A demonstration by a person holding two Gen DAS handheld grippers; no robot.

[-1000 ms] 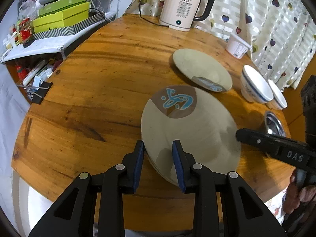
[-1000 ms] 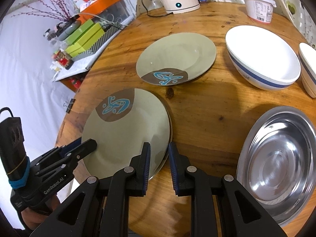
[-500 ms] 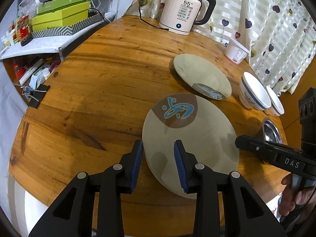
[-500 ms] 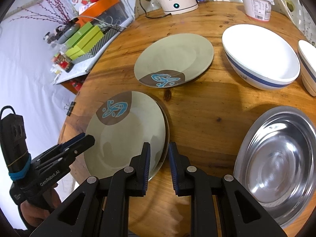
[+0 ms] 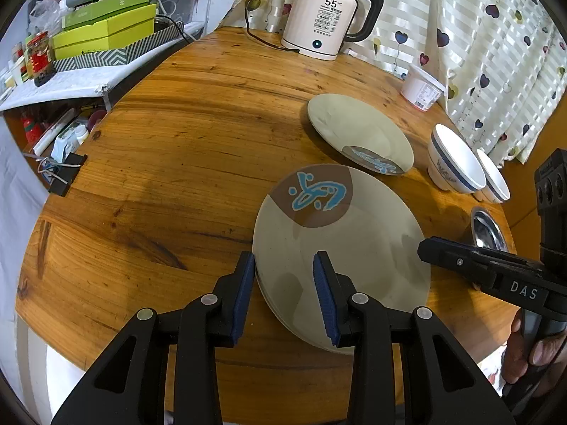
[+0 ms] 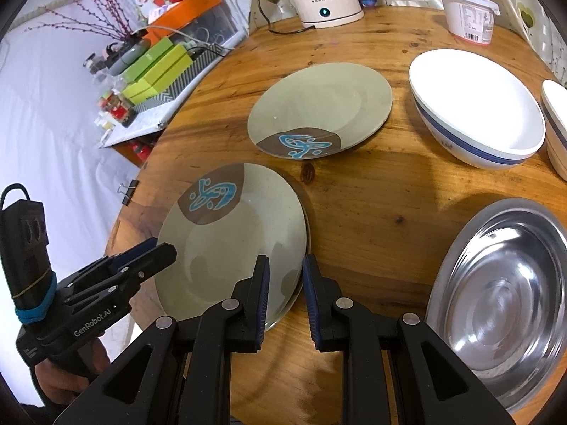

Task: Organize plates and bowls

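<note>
Judging by how things lie, the sorting is partly done. Near the front edge of the round wooden table (image 5: 177,148), one beige plate sits on top of another, forming a two-plate stack (image 6: 230,244); the lower rim peeks out on its right side. A third matching plate (image 6: 326,106) lies alone just beyond it, apart from the pile and still to be added.

On the right, a white bowl with a blue band (image 6: 475,113) stands beside a second white bowl (image 6: 556,120) at the picture's edge, not nested. A steel dish (image 6: 506,294) rests near the right front.

The left gripper (image 5: 283,290) has just been opening; its jaws stand moderately apart, straddling the stack's left rim, with the pads off the plate as far as the left wrist view shows. The right gripper (image 6: 285,292) has its jaws narrowly apart astride the stack's near-right rim; whether the pads press on the rim cannot be told.

Remaining work appears to be the lone plate and the bowls.
</note>
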